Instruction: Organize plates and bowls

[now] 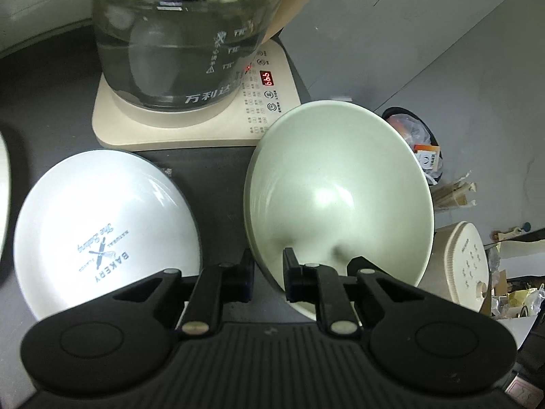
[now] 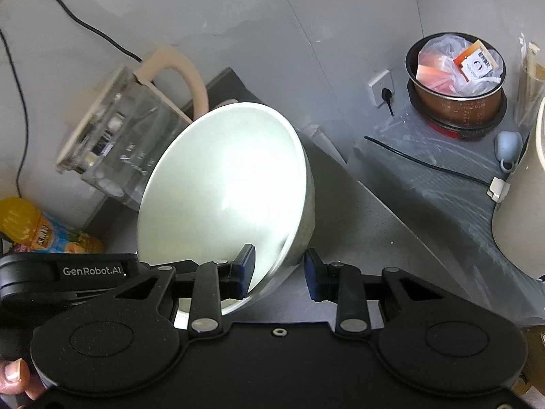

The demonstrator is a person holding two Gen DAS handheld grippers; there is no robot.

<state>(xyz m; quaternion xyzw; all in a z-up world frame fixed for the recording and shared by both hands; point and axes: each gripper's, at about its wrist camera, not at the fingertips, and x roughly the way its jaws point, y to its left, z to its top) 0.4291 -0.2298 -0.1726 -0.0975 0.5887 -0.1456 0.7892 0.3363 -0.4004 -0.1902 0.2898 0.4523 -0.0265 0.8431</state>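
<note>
Left wrist view: the left gripper has its fingers straddling the near rim of a pale green bowl, one finger outside, one inside. They look closed on the rim, though actual contact is hard to confirm. The bowl is tilted, its far side out past the edge of the dark counter. One white plate with "BAKERY" print lies flat on the counter, just left of the bowl. One glass kettle holding water sits on its base, display lit, directly behind both.

Risk, as judged: a thin rim grip on a tilted bowl may slip or swing; a drop here goes off the counter to the floor. A swing forward would strike the kettle.

Right wrist view: the right gripper has its fingers apart, the left one inside the same bowl, the right one clear of the outer wall, so nothing is clamped. The person's thumb shows at lower left.

Count: one bowl, one plate fully visible, one kettle, one juice bottle, one pot stuffed with bags.
</note>
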